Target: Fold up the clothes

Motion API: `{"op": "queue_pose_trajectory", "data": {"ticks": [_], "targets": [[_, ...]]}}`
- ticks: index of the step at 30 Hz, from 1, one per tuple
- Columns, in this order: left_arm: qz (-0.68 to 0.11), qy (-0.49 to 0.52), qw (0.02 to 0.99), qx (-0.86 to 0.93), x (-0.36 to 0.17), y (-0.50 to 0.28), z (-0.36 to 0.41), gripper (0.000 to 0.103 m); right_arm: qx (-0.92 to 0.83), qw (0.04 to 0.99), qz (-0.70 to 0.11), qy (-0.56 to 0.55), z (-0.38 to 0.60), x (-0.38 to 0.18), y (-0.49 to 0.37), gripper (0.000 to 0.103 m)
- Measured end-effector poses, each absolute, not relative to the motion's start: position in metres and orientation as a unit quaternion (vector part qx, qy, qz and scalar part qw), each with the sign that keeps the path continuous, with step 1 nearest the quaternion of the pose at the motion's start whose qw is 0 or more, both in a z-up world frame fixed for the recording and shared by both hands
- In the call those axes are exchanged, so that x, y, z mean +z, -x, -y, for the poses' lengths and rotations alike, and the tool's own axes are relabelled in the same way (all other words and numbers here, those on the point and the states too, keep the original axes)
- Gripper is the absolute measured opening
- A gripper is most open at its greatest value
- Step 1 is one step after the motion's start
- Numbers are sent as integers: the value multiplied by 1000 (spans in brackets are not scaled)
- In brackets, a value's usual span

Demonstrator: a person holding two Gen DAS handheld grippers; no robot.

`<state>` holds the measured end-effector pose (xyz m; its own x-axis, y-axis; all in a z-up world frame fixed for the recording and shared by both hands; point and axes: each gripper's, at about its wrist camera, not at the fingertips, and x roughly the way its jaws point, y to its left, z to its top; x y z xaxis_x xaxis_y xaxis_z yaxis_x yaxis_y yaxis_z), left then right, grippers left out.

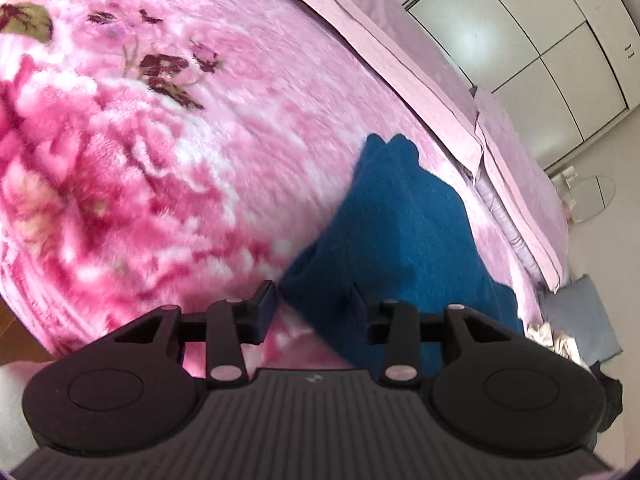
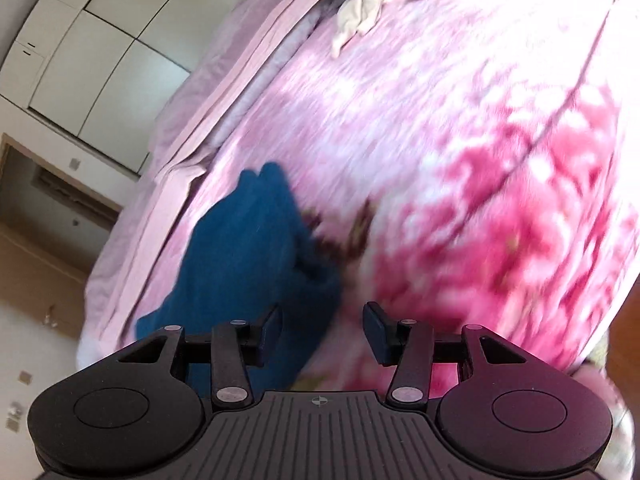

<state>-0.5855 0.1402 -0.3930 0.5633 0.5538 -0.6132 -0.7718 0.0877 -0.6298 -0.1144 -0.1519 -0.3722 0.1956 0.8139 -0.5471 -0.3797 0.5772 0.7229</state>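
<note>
Motion blur smears the floral blanket (image 2: 500,208); the teal garment's (image 2: 248,248) folds perhaps unreadable.

Right gripper (image 2: 322,330) over the pink floral blanket (image 2: 460,152), jaws apart, nothing between them. Blue garment (image 2: 248,248) bunched on the blanket, left of the gripper. Cream garment (image 2: 362,4) at the blanket's far edge. Motion blur.

Fluffy plush blanket (image 1: 168,160) (pink florals), matt teal knit garment (image 1: 404,216).

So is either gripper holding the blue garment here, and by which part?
Neither. The left gripper and right gripper both stand open, pads clear of the blue garment lying on the blanket.
</note>
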Motion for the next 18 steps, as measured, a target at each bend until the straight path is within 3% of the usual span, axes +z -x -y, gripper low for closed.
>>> {"op": "queue_pose_trajectory", "data": {"ticks": [1, 2, 3, 4, 14, 18], "targets": [[-113, 495, 732, 454, -393, 585, -142, 26, 407, 737, -491, -223, 149, -374, 112, 48], [-117, 489, 736, 454, -393, 585, -144, 16, 410, 738, -490, -217, 146, -374, 110, 48], [-121, 484, 739, 453, -393, 584, -147, 11, 413, 742, -487, -205, 144, -373, 110, 36], [-125, 479, 742, 453, -394, 584, -149, 11, 415, 745, -485, -193, 142, -372, 110, 12], [-164, 362, 788, 470, -368, 589, -174, 11, 400, 755, -481, -198, 164, -355, 155, 10], [-186, 381, 782, 457, -388, 587, -187, 18, 385, 756, -501, -169, 163, -376, 165, 11]]}}
